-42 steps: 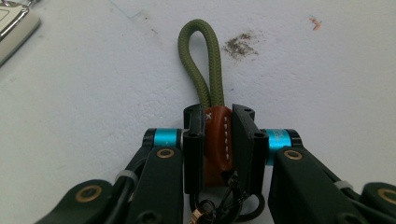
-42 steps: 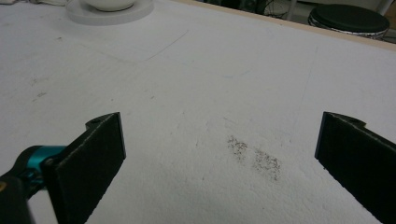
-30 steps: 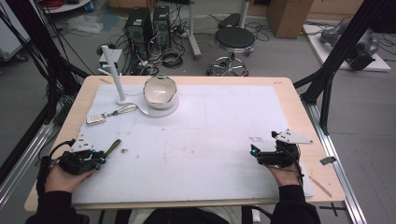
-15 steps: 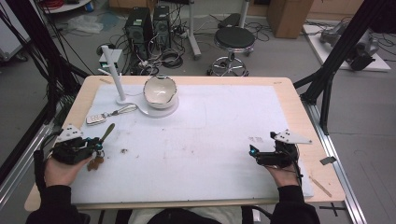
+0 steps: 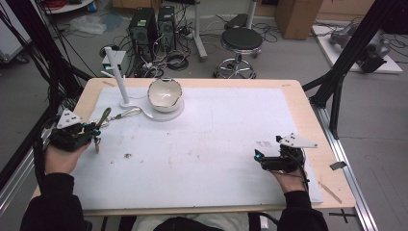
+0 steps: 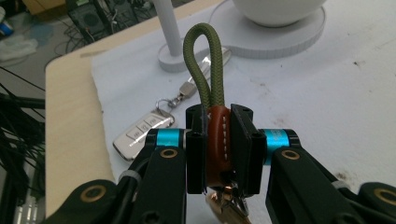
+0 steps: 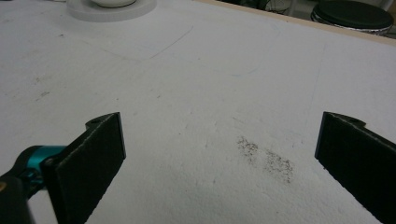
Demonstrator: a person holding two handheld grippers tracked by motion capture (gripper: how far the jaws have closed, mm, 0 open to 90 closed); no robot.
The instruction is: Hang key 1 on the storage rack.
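Observation:
My left gripper (image 5: 91, 131) is shut on the brown leather wrap (image 6: 218, 140) of a keychain, held above the table's left side. The keychain's green cord loop (image 6: 203, 60) sticks up past the jaws, also seen as the green loop (image 5: 103, 118) in the high view. Brass keys (image 5: 97, 143) hang below the jaws. Just beyond, a silver car key fob (image 6: 142, 133) lies on the white mat. My right gripper (image 5: 257, 156) rests low at the right of the table. Its jaws stand wide open (image 7: 219, 158) with only bare mat between them.
A white bowl (image 5: 165, 94) sits on a round white base (image 5: 161, 115) at the back, with a white upright post (image 5: 118, 72) to its left. A dark speck (image 5: 127, 155) lies on the mat (image 5: 216, 144). Off the table's far side are a stool (image 5: 242, 41) and computer cases (image 5: 146, 29).
My left gripper has risen and moved toward the table's far left, lifting the keychain off the mat so the keys hang free. The right gripper has stayed put.

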